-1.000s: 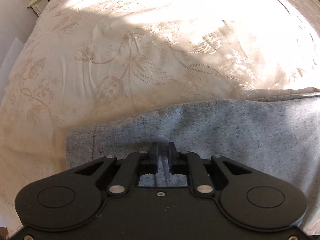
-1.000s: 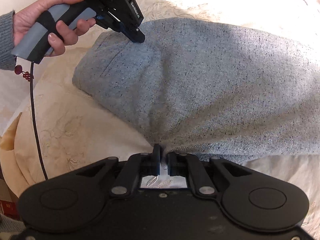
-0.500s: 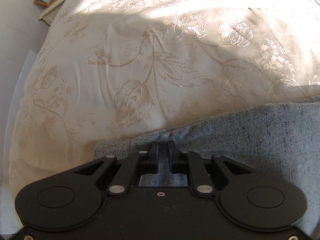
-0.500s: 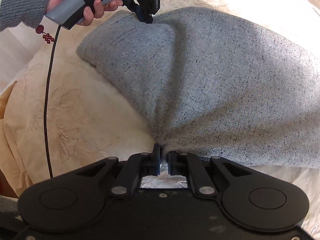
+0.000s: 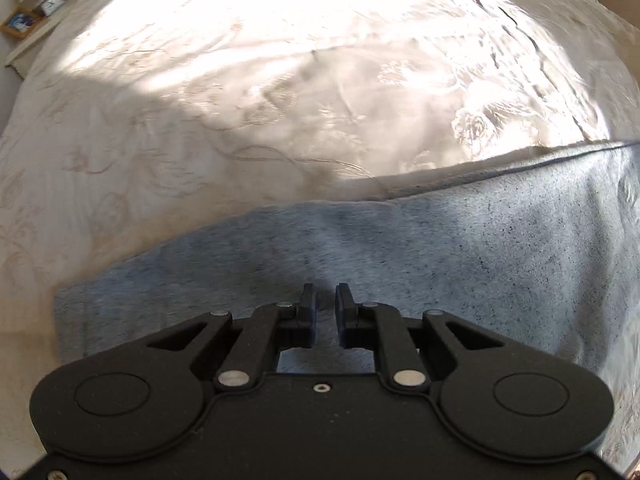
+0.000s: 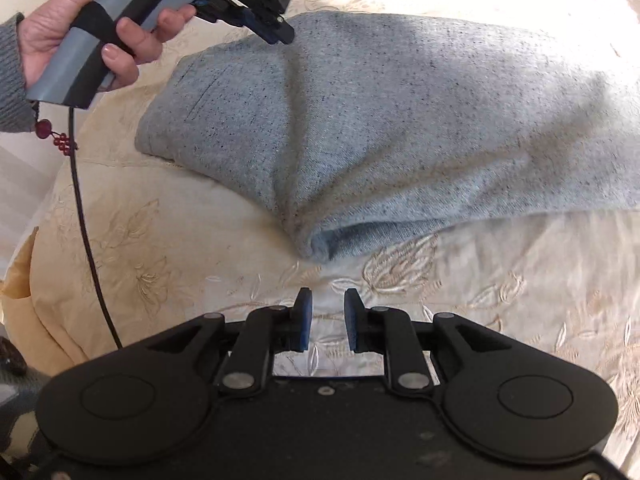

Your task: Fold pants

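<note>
Cream bedspread (image 6: 500, 280) embroidered with pale flowers lies directly under your right gripper (image 6: 327, 316), and that is all it has beneath it: the jaws have just been opening, they stand apart now with nothing between them, and the nearest bunched corner of the grey pants (image 6: 360, 128) sits a little beyond the fingertips, clear of the pads. From that puckered corner the cloth runs away from you and off toward the right edge of the right wrist view, so its long axis lies roughly crosswise to the line your right gripper points along. A crease climbs from the corner up to the far edge, where your left gripper (image 6: 276, 32) is poised at the top of the fabric, held in your left hand (image 6: 92, 32) (cable and a red bead charm dangling from the grip). Seen from its own camera, the left gripper (image 5: 324, 312) hangs over the pants (image 5: 440, 248) with its jaws only narrowly parted; cloth shows in the gap, but the picture is blurred and you cannot tell whether the pads are pinching it. Your right gripper is the nearer one to the loose corner, so a re-grip there would likely mean reaching forward and slightly down. Beyond the pants the bedspread (image 5: 240, 120) stretches on into bright sun.
</note>
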